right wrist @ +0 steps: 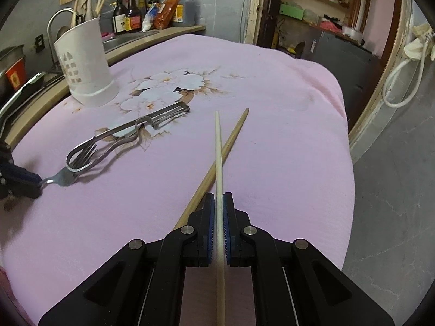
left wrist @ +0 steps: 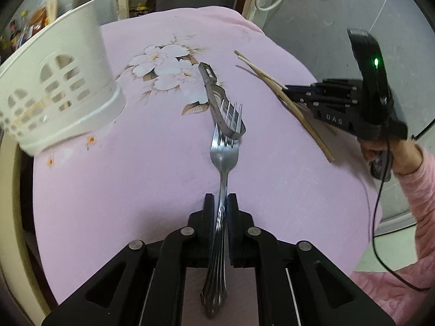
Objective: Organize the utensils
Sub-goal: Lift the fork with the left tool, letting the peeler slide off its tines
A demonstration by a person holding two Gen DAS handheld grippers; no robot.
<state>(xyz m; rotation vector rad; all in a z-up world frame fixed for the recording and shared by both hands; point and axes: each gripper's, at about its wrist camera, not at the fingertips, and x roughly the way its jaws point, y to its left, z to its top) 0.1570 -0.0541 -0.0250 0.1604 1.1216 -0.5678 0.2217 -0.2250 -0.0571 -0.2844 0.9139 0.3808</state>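
My left tool (left wrist: 220,203) clamps the handle of a steel fork (left wrist: 224,157), tines threaded into the loop of a flat metal peeler (right wrist: 130,133) lying on the pink flowered desk cloth (left wrist: 136,176). My right tool (right wrist: 218,203) is shut on a pale wooden chopstick (right wrist: 218,149), crossing a darker one (right wrist: 231,138). White slotted plastic utensil holder (left wrist: 62,87) stands far left.

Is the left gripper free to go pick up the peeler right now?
Probably not. The left gripper is shut on the fork, whose tines overlap the loop of the peeler. Nothing else blocks the peeler on the pink cloth, but the fork would have to go into the white holder first.
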